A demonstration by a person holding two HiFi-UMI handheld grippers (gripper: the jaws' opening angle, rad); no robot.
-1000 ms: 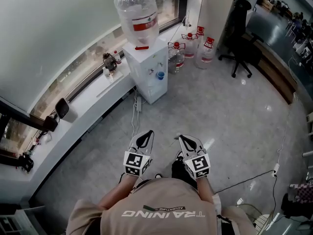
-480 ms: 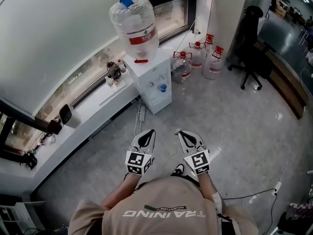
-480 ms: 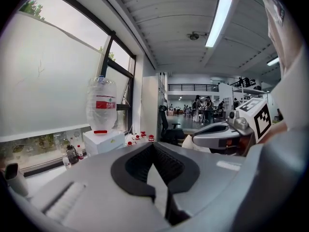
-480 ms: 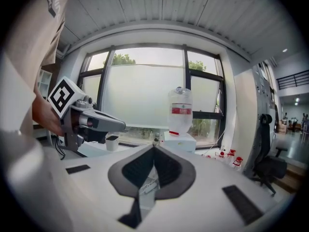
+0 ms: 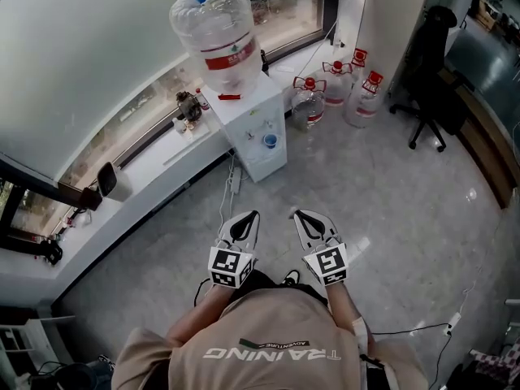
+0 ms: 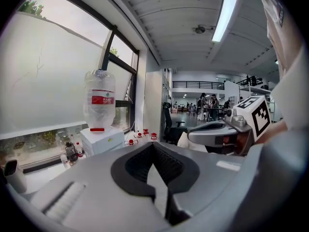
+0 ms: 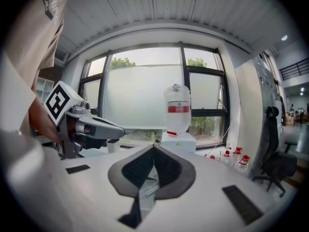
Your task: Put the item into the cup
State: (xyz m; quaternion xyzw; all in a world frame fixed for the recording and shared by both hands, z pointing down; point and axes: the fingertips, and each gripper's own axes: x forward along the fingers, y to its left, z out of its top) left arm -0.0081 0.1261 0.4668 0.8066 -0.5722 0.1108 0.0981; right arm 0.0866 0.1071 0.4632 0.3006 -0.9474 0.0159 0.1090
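Though small and indistinct in the head view, a blue object [image 5: 270, 141], possibly the cup, sits at the front of the water dispenser [image 5: 246, 114], well ahead of both tongs. Jaws of the left gripper [image 5: 246, 221] and right gripper [image 5: 304, 218] are pressed together, nothing between them; the two are side by side. Spare water jugs [image 5: 308, 104] stand ahead-right.

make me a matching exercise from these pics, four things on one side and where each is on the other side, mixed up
Things:
1. large clear water bottle with a red label
2. small blue cup
3. three clear jugs with red caps
4. black office chair

Places:
A. on the floor beside the dispenser, near the white pillar
B. upside down on top of the white water dispenser
C. far right, beyond the jugs
D. at the dispenser's front, under the taps

Pairs: 1-B, 2-D, 3-A, 4-C
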